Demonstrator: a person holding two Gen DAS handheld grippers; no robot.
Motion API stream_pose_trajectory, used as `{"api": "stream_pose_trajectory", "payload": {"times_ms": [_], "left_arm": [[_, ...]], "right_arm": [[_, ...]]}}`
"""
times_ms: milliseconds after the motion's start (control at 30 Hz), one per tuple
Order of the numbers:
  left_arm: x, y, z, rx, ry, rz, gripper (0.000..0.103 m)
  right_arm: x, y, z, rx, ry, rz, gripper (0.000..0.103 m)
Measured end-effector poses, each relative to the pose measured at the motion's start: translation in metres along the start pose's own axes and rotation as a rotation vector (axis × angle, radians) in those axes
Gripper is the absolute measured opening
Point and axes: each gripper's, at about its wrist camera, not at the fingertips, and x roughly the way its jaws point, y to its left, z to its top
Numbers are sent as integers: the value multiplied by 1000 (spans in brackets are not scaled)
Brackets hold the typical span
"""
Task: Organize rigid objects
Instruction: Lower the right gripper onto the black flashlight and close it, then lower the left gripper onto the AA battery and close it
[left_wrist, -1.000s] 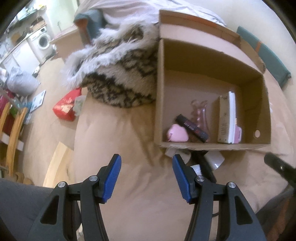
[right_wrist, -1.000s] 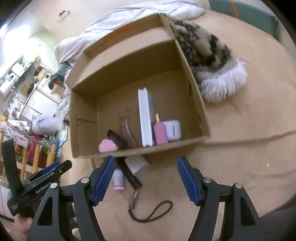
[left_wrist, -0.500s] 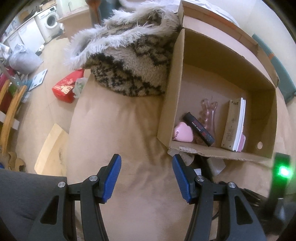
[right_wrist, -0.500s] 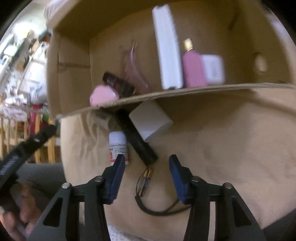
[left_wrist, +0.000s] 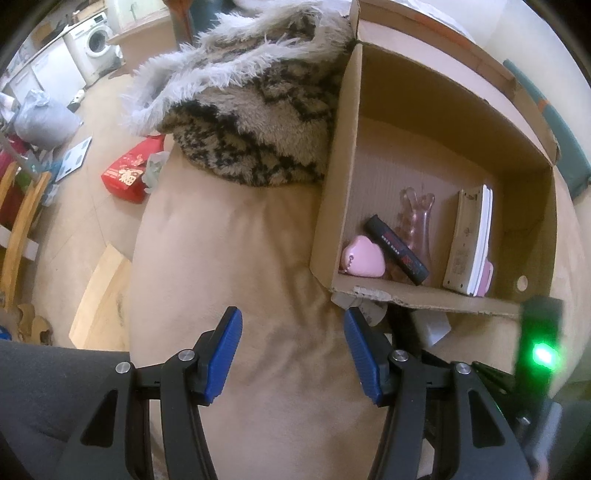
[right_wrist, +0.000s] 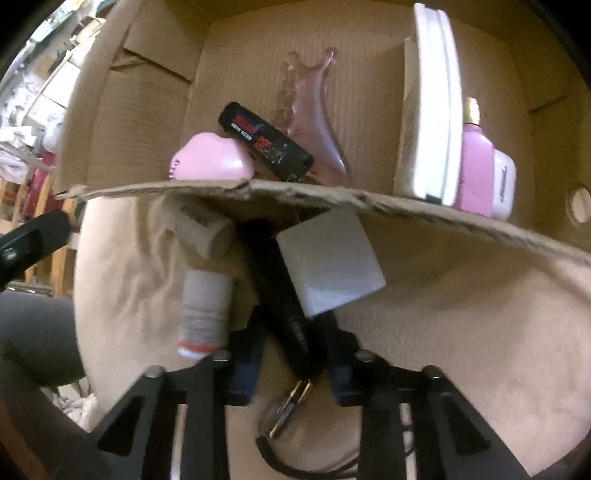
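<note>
A cardboard box (left_wrist: 436, 99) lies open on its side on a beige cushion. Inside are a pink heart-shaped case (left_wrist: 362, 257), a black tube (left_wrist: 397, 249), a pink glass vase (left_wrist: 415, 218), a white book-like pack (left_wrist: 471, 240) and a pink bottle (right_wrist: 474, 173). In front of the box lie a black flashlight (right_wrist: 279, 291), a white cube (right_wrist: 328, 262) and a small white bottle (right_wrist: 205, 314). My right gripper (right_wrist: 291, 354) has its blue pads on either side of the flashlight's rear end, with a small gap left. My left gripper (left_wrist: 291, 350) is open and empty over the cushion.
A furry patterned blanket (left_wrist: 251, 118) lies left of the box. A red bag (left_wrist: 127, 177) and a wooden board (left_wrist: 99, 299) are on the floor at left. The flashlight's black wrist cord (right_wrist: 306, 461) trails under my right gripper.
My right gripper moved down and forward to the flashlight and narrowed around it. My left gripper shifted slightly closer to the box and stayed open.
</note>
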Motion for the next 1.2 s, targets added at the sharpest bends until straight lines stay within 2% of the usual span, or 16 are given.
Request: {"api": "stream_pose_trajectory", "payload": {"times_ms": [67, 167, 367, 567, 633, 767, 833, 867, 967, 1067, 1133, 1200], "left_arm": [[2, 2, -1, -3, 8, 2, 54], [4, 4, -1, -13, 12, 2, 54], [6, 5, -1, -19, 15, 1, 54], [10, -5, -9, 25, 34, -16, 54], [11, -14, -14, 57, 55, -51, 54], [11, -49, -36, 164, 107, -99, 53], [14, -67, -49, 212, 134, -124, 44], [17, -78, -56, 239, 154, -129, 43], [30, -99, -70, 273, 200, -116, 42], [47, -114, -78, 298, 241, -93, 40], [57, -119, -81, 303, 266, -78, 35], [65, -123, -83, 314, 279, -54, 34]], "right_arm": [[-10, 6, -9, -26, -19, 27, 20], [-34, 16, -19, -60, -54, 78, 20], [-97, 10, -34, -73, -197, 165, 20], [-147, -19, -39, -30, -319, 171, 20], [-159, -35, -40, -9, -350, 160, 20], [-162, -62, -46, 80, -382, 134, 20], [-162, -73, -48, 120, -406, 91, 20], [-166, -79, -49, 139, -419, 93, 20], [-172, -90, -48, 181, -457, 100, 20], [-170, -92, -45, 199, -457, 117, 20], [-170, -92, -44, 194, -460, 118, 20], [-169, -90, -42, 191, -465, 118, 20]]}}
